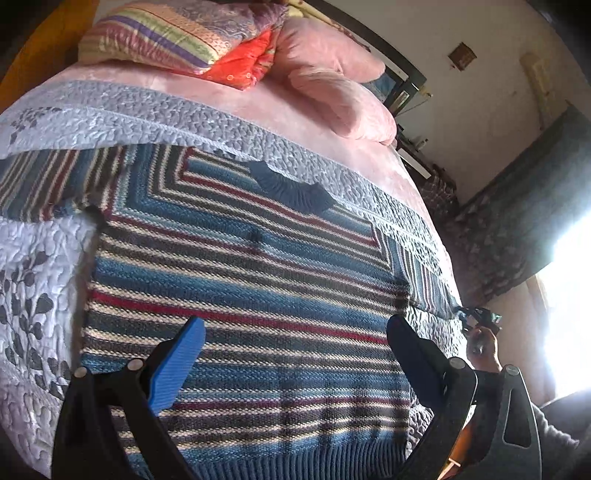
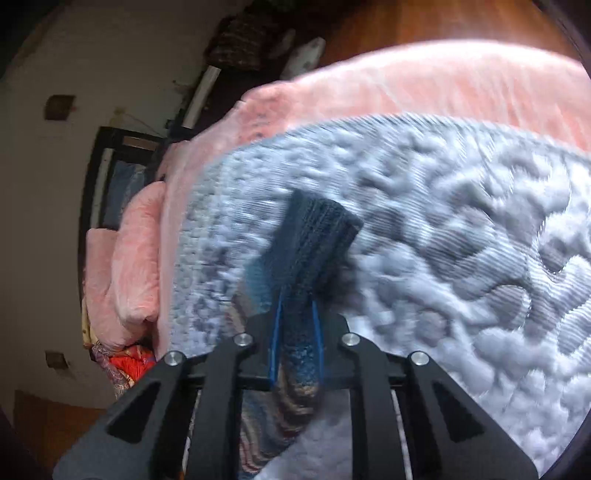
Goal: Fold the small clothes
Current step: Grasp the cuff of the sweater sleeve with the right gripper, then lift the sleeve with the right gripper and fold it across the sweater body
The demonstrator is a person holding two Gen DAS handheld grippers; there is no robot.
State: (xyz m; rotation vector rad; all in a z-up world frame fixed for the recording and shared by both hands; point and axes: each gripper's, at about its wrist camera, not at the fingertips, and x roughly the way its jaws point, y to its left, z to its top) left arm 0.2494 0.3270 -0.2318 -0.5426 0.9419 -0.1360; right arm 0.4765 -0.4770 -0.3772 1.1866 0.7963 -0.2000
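- Across the bed's quilted grey-lilac bedspread (image 1: 155, 118) a striped knit sweater (image 1: 243, 280) lies spread flat, its dark blue ribbed collar (image 1: 291, 188) toward the pillows and its ribbed hem nearest the left wrist camera.
- Its stripes run in blue, cream, dark grey and red; on the shoulders they turn at an angle, and one sleeve (image 1: 48, 181) stretches out to the left side of that view.
- Over the lower body of the sweater hovers the left gripper (image 1: 295, 354), jaws wide apart with blue pads, holding nothing.
- At the sweater's far sleeve end, the right gripper (image 2: 297, 314) has its jaws pressed together on the dark blue ribbed cuff (image 2: 317, 236), which sticks up beyond the pads while striped sleeve fabric hangs below; this view is motion-blurred.
- Seen from the left wrist, a hand (image 1: 484, 350) holds that gripper beside the bed edge.
- Pink pillows (image 1: 332, 85) and a folded striped quilt (image 1: 177, 33) lie at the head of the bed.
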